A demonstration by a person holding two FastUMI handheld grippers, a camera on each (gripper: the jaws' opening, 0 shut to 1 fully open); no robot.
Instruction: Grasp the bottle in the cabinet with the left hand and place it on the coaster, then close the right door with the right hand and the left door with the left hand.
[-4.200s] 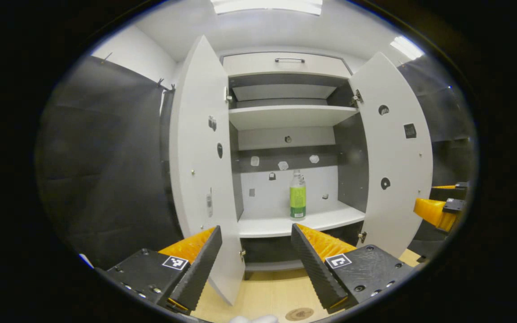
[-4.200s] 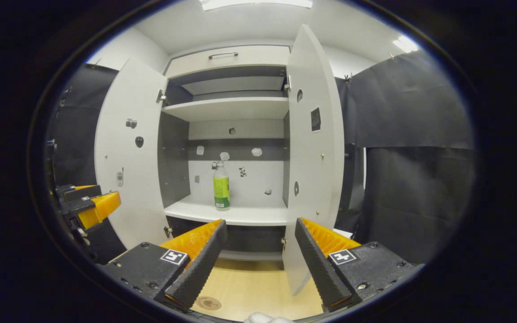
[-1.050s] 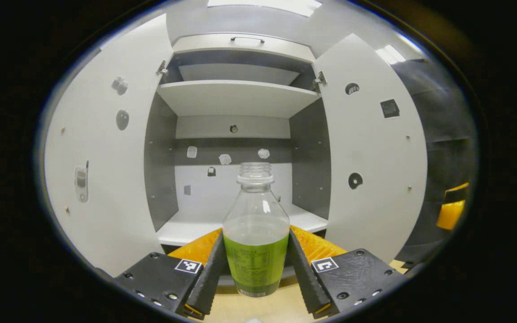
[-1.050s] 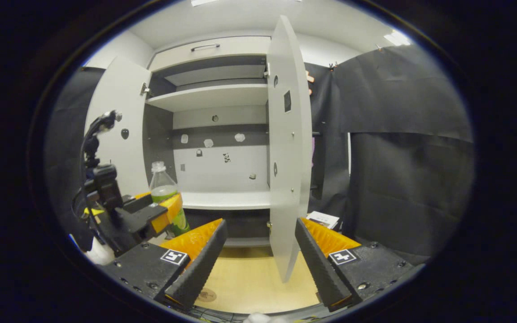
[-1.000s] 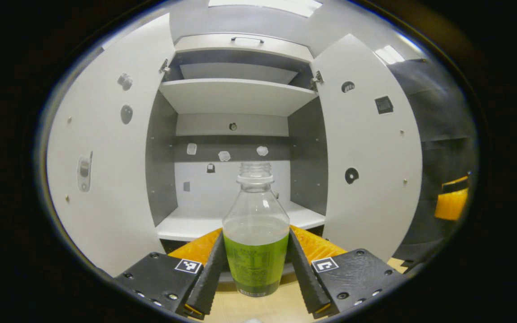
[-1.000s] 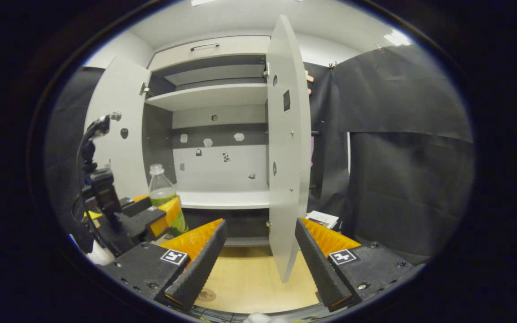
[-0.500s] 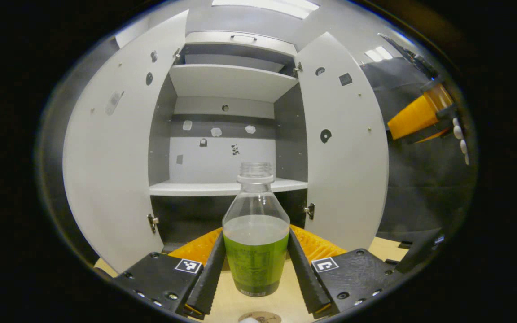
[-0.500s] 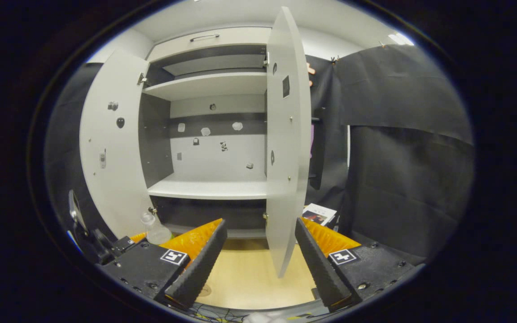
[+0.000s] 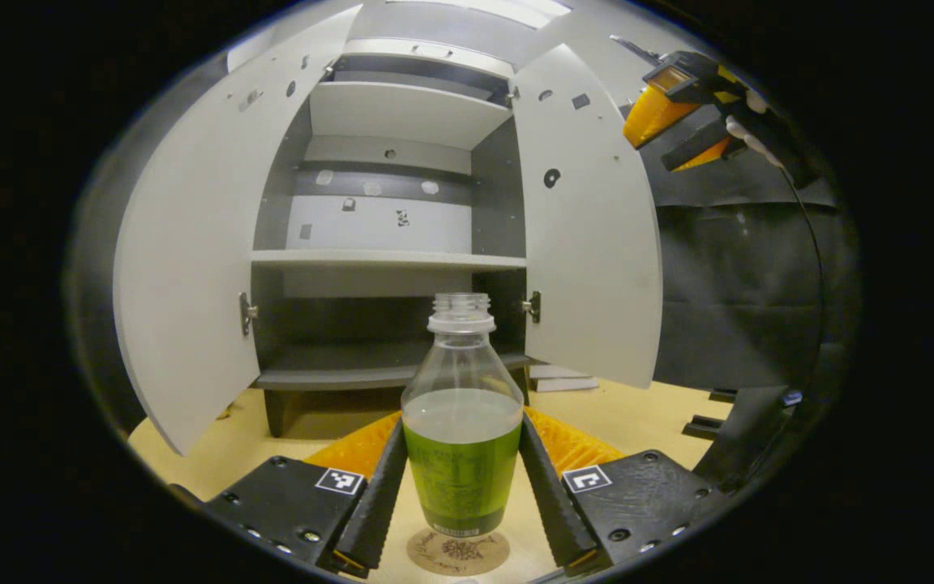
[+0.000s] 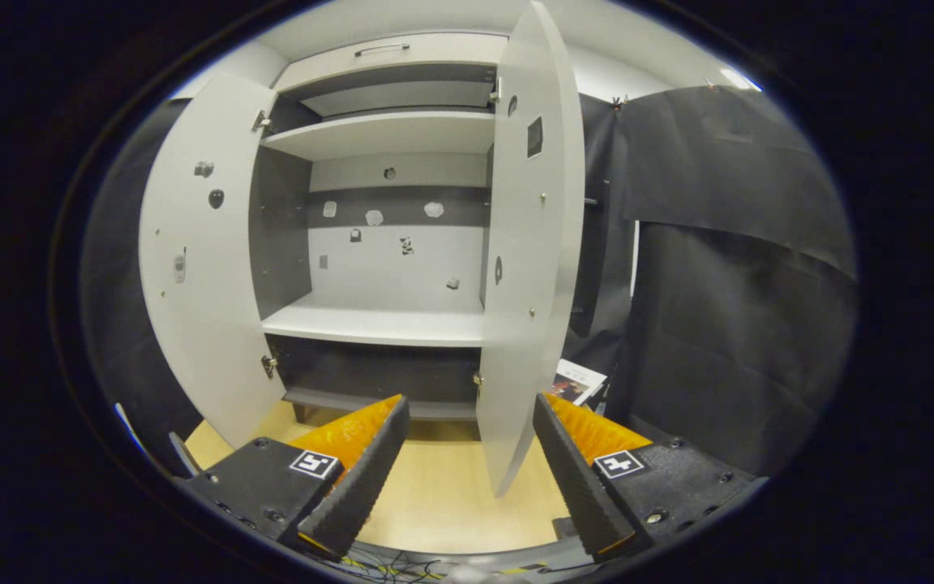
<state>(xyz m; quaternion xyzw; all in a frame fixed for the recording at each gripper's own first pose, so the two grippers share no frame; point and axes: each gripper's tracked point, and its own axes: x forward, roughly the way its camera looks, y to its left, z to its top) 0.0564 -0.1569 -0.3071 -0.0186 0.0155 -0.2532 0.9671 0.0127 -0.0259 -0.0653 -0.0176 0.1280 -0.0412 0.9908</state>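
Presently, in the left gripper view we find the left gripper [image 9: 462, 487] clamped on the bottle [image 9: 462, 438], both fingers [image 9: 378, 495] pressing its green-labelled lower body from either side. The bottle stands upright, uncapped, partly filled with liquid, at 6 o'clock of that view. Its base sits directly over the round coaster [image 9: 457, 551], which lies on the light wooden table [image 9: 637, 414]; we cannot tell whether the base is touching the coaster or just above it. Behind the bottle, at 12 o'clock, stands the cabinet [image 9: 390, 259], and its shelves [image 9: 386, 258] carry nothing we can see. The left door [image 9: 191, 243] swings out toward 9 o'clock and the right door [image 9: 589, 235] toward 3 o'clock; both are wide open. At 2 o'clock of the same view we see the right gripper [image 9: 682, 122] held high, well apart from the bottle. In the right gripper view its fingers [image 10: 353, 478] are spread with nothing between them, and the near edge of the right door [image 10: 528, 268] stands at 12 o'clock just beyond them, untouched. The left door [image 10: 199, 251] shows at 9 o'clock there.
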